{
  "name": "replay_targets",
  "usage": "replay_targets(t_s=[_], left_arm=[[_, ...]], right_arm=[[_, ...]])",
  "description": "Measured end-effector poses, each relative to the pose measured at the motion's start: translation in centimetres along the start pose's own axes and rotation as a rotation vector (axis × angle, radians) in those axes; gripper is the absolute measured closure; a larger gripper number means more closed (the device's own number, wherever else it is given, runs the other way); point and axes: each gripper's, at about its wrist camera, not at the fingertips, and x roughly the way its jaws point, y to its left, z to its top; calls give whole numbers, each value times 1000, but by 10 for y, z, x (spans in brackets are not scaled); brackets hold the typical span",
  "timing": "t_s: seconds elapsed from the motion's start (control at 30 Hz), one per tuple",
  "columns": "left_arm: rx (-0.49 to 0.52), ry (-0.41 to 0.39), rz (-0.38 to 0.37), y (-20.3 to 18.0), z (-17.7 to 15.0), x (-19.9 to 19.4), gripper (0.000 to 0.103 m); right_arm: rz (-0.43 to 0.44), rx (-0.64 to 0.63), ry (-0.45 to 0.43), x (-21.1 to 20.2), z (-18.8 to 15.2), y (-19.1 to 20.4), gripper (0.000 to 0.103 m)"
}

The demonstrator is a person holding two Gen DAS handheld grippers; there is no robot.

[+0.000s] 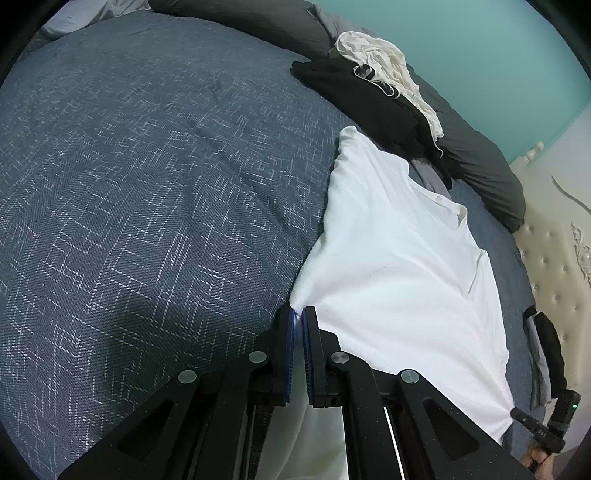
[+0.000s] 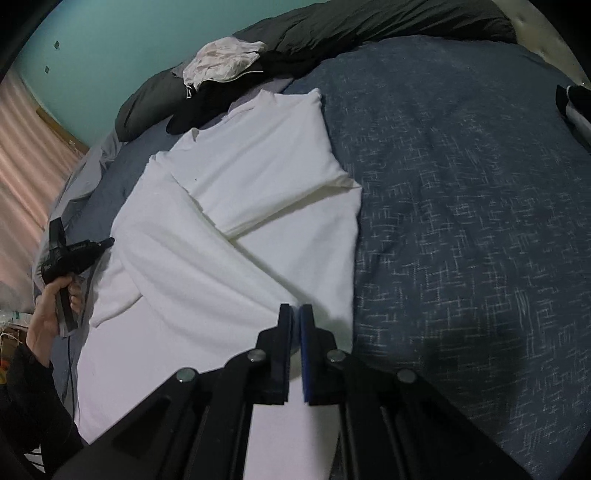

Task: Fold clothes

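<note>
White shirt (image 2: 207, 266) lay lengthwise on the blue bedspread (image 2: 461, 221), collar toward the dark pillows (image 2: 332, 33), your left gripper (image 1: 298, 314) pinched its edge, your right gripper (image 2: 295, 310) pressed together over its hem.

Dim even light, fisheye-bent dark edges, right view slightly blurred

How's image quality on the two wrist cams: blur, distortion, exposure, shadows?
Left wrist: sharp, heavy fisheye bowing of the blue bedspread, dark corner vignette, white shirt near blown out. Right wrist: same fisheye bowing, weave smeared by motion blur at right of the bedspread, a soft shadow low on the bedspread right of the right gripper, shirt bright with visible folds.
</note>
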Motion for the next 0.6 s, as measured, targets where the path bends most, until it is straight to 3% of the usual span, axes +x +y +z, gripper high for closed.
replay_targets(t_s=[0.17,0.37,0.43,0.5,0.6], left_arm=[[-1,3,-6,1,0,0,97],[-7,7,-6,-2,0,0,96],[-8,5,-5,-3,1,-3,96],[-10,1,-2,-4,1,-7,95],[2,-15,11,-7,1,-18,89]], right_arm=[[-9,91,33,25,-2,-16,99],[-45,178,-36,7,-3,-21,95],[-20,189,-41,-2,-5,-19,90],[11,188,-26,-5,-9,-12,79],[71,199,9,-3,-17,-2,77]])
